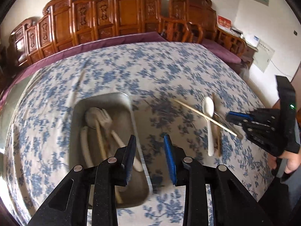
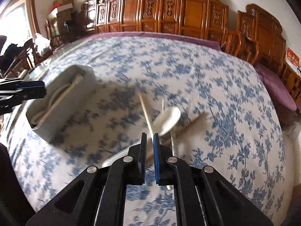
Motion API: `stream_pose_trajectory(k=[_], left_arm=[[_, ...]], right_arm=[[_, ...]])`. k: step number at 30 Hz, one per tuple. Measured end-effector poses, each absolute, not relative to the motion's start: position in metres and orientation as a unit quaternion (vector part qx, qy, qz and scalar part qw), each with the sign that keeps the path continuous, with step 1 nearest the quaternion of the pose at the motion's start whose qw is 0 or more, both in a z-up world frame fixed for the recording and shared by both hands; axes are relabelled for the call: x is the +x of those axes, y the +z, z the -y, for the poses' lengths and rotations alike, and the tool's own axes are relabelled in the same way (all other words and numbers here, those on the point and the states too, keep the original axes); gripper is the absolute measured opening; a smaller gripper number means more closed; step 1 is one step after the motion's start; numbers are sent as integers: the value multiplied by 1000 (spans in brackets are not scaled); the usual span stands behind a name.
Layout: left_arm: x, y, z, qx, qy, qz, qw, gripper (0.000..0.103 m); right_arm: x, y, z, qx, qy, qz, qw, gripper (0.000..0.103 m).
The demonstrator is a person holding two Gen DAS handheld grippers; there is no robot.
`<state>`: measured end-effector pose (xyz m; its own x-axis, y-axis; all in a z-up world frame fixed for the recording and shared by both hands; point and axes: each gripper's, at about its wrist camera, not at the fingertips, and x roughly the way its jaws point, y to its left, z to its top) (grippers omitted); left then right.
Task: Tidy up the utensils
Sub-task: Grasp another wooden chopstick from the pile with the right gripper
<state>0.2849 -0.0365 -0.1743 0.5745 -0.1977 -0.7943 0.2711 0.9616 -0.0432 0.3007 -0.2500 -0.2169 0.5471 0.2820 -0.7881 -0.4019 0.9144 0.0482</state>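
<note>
My right gripper [image 2: 150, 137] has its jaws clamped on a thin wooden chopstick [image 2: 145, 113], pinched near one end so most of the stick juts out ahead. That is my first worry: held so far off its middle, it could pivot or slip between the pads if I swing fast, and both views are smeared. The free end could also catch the white spoon [image 2: 167, 121] lying just beyond my fingertips and flick it across the flowered cloth [image 2: 225, 94] on the worktop.

My left gripper [image 1: 150, 158] holds nothing; its jaws stand apart, straddling the near right rim of the metal tray [image 1: 135, 137]. If that hand drifts lower, a finger could knock the rim and shove the tray askew just as the chopstick arrives.

In the tray I make out a pale spoon, a pale fork [image 1: 106, 115], a wooden stick [image 1: 100, 139] and another white handle against the left wall, all lying lengthwise; blur hides anything more. The chopstick has to go in along that same line, or it will bridge the walls and roll off.

Outside the tray, by the white spoon, there lie a brown stick and what seems a metal utensil, too blurred to name. Further off stand carved wooden chairs [image 2: 193, 9].
</note>
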Motion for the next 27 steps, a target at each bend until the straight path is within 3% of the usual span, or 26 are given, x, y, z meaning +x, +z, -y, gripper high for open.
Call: stream_pose_trajectory(k=[7, 27], left_arm=[[283, -193, 66, 64, -144, -457, 876, 28], [288, -214, 90, 91, -150, -471, 865, 28]], right_arm=[[314, -245, 249, -90, 206, -456, 861, 8], [329, -256, 235, -101, 231, -469, 846, 6]])
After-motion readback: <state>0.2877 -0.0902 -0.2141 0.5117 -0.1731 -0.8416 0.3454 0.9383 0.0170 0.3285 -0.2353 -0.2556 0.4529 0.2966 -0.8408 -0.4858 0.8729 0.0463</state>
